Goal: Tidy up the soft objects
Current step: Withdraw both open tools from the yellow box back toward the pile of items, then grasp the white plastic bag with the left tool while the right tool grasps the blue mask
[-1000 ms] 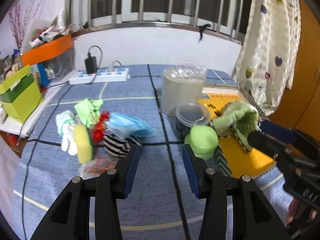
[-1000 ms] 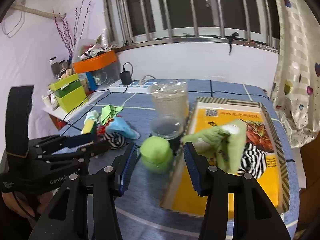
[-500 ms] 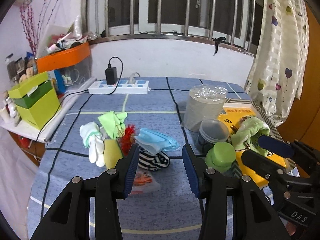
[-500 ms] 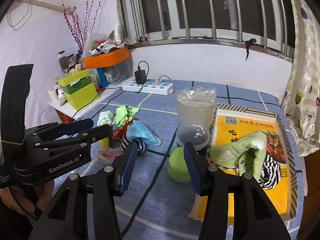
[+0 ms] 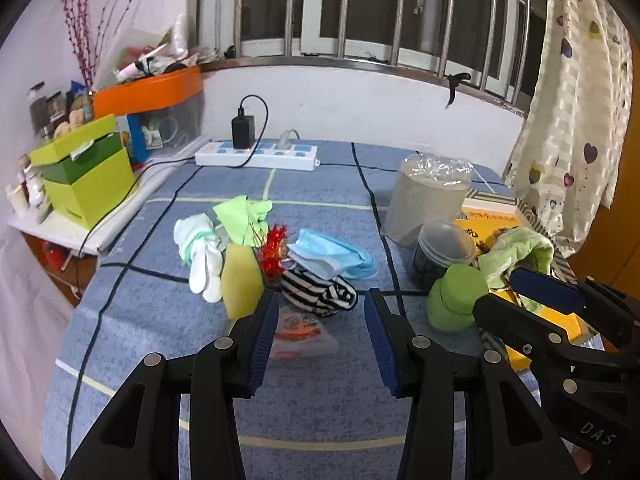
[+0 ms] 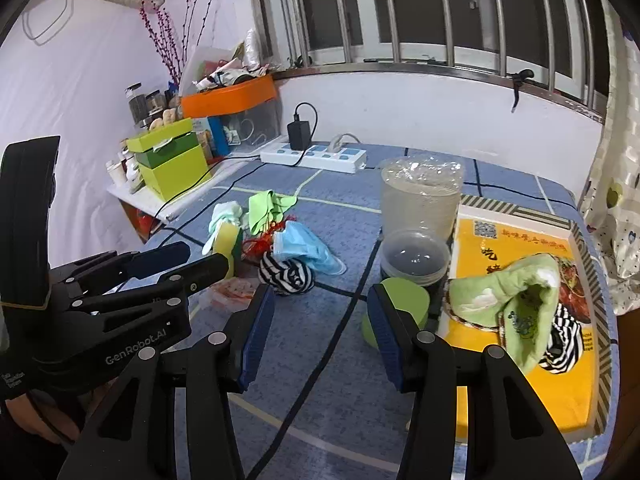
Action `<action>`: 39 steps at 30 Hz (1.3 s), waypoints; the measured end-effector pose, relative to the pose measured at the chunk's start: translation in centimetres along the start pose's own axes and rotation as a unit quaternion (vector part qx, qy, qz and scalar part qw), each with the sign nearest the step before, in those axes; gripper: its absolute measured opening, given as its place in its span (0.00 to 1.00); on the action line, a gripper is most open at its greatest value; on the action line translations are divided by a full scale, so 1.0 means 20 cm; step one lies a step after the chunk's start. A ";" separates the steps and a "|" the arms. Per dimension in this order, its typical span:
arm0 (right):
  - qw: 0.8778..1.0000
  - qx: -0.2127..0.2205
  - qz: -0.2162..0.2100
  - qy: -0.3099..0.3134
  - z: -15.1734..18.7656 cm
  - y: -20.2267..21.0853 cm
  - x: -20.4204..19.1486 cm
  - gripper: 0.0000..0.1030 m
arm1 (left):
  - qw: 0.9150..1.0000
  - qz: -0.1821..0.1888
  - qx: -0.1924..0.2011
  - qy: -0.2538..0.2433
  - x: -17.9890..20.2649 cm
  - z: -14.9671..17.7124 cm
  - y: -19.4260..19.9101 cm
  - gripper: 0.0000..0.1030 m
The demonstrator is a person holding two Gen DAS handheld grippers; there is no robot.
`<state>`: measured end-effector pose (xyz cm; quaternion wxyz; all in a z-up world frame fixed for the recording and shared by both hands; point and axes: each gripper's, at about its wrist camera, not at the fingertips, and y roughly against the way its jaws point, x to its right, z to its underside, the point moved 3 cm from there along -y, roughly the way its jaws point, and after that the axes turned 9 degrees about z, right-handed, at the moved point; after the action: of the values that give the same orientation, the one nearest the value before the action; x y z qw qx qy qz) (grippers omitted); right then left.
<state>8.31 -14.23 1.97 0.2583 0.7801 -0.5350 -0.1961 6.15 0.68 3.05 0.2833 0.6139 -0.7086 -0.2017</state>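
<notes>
A pile of soft things lies mid-table: a black-and-white striped sock (image 5: pixel 318 294) (image 6: pixel 286 276), a blue face mask (image 5: pixel 332 254) (image 6: pixel 306 246), a yellow sponge (image 5: pixel 241 282), white socks (image 5: pixel 202 256) and a green cloth (image 5: pixel 244 216). A green towel (image 6: pixel 520 300) and another striped sock (image 6: pixel 562 334) lie on the yellow tray (image 6: pixel 560 396) at the right. My left gripper (image 5: pixel 320 344) is open and empty, just short of the pile. My right gripper (image 6: pixel 320 334) is open and empty, above the table left of the tray.
A tall clear jar (image 6: pixel 420 196), a small dark tub (image 6: pixel 414 258) and a green lid (image 6: pixel 406 304) stand beside the tray. A snack packet (image 5: pixel 300 330) lies before the pile. A power strip (image 5: pixel 258 154) and green box (image 5: pixel 86 178) sit behind.
Both grippers have pulled back and up from the tray; the left one has swung left to face the pile. The green towel stays on the tray.
</notes>
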 end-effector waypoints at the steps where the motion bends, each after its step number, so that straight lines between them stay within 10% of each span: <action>1: 1.000 -0.001 -0.002 0.001 0.00 -0.01 0.00 0.48 | 1.000 0.000 -0.001 0.001 0.00 0.01 0.00 0.43; 39: 0.998 -0.035 -0.040 0.030 -0.01 -0.22 -0.13 0.48 | 0.997 0.016 -0.054 0.050 -0.27 0.11 -0.17 0.44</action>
<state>10.85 -10.45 -0.48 0.2930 0.7972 -0.4879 -0.2011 7.78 5.28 -1.70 0.3541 0.5958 -0.6915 -0.2037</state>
